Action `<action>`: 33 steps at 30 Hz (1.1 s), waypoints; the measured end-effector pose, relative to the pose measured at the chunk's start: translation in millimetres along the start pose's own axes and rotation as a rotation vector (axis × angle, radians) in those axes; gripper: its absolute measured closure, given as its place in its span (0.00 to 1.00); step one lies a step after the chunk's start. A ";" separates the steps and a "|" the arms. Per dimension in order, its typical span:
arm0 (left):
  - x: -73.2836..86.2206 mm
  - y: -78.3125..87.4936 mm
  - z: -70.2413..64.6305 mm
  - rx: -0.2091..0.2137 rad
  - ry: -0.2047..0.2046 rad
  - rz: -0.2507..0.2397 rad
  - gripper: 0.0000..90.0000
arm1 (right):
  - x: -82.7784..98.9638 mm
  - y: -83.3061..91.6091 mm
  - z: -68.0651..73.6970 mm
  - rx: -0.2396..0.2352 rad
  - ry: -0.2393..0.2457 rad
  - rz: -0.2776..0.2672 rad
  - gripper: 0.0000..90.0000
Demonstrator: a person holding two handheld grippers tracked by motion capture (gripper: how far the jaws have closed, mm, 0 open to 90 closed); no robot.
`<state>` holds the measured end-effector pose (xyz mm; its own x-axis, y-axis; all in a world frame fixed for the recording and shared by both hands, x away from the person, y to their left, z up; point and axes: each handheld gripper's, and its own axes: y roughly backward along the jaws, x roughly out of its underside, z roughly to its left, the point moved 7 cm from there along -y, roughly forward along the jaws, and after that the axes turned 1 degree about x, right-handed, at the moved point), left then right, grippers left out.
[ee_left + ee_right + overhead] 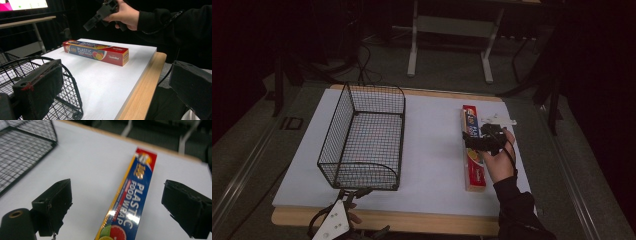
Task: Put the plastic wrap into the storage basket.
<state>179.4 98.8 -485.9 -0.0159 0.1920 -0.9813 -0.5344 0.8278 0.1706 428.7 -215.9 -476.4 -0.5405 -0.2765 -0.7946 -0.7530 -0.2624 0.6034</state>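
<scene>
Red-and-blue plastic wrap box (473,150) lies on the white board's (432,145) right side; our right gripper (117,202) hovers above it, jaws spread. Wire basket (364,135) sits well left, beside our wide-open left gripper (110,92).

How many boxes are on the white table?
1. The plastic wrap box lies on the table's right part, beneath the open right gripper, apart from the wire basket.
</scene>
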 end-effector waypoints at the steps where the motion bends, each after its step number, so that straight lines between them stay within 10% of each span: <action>1: 0.0 0.0 0.0 0.000 0.000 0.000 0.00 | 0.7 -3.4 -1.2 0.004 -0.015 0.021 0.11; 33: 2.5 -1.2 -1.7 0.002 -0.019 0.024 0.00 | 33.3 -78.3 -23.1 0.097 -0.231 0.502 0.20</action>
<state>178.5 97.3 -488.6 -0.0128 0.2212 -0.9751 -0.5325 0.8239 0.1939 478.3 -225.9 -548.6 -0.9015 -0.1330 -0.4117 -0.4071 -0.0617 0.9113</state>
